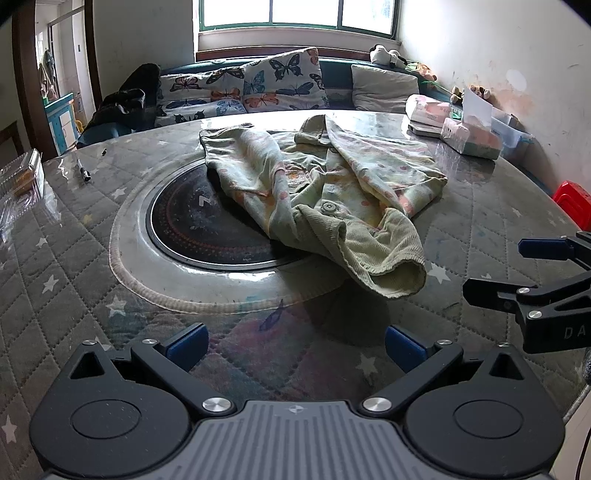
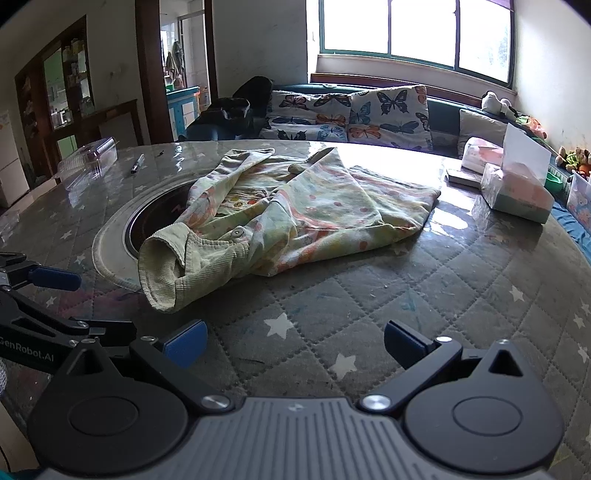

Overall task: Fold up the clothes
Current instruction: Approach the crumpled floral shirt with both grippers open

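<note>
At 9 o'clock on my bench (image 1: 74, 280) sits a clear box (image 1: 22, 177), and a pen (image 1: 83, 170) lies just past it. The bench has a gray cover with white stars under a shiny clear sheet. A round black plate (image 1: 192, 225) is set in the middle of the bench.

My left claw (image 1: 295, 345) is wide, with nothing in it. It hangs over the near edge of the bench, apart from the shirt (image 1: 325, 192).

The shirt is a small green one with pink and orange spots. It lies in a messy heap in the middle of the bench, at 12 o'clock from my left claw. Part of it lies over the right side of the black plate. One sleeve (image 1: 384, 258) points back at me, with its cuff open, near both claws but touching neither.

My right claw (image 2: 295, 345) is wide too, and holds nothing. The sleeve is at 11 o'clock from it.

At 2 o'clock, near the far right edge, stand two tissue packs (image 2: 517, 192). Past the bench is a sofa with butterfly pillows (image 2: 369, 110) under a window (image 2: 413, 33).
</note>
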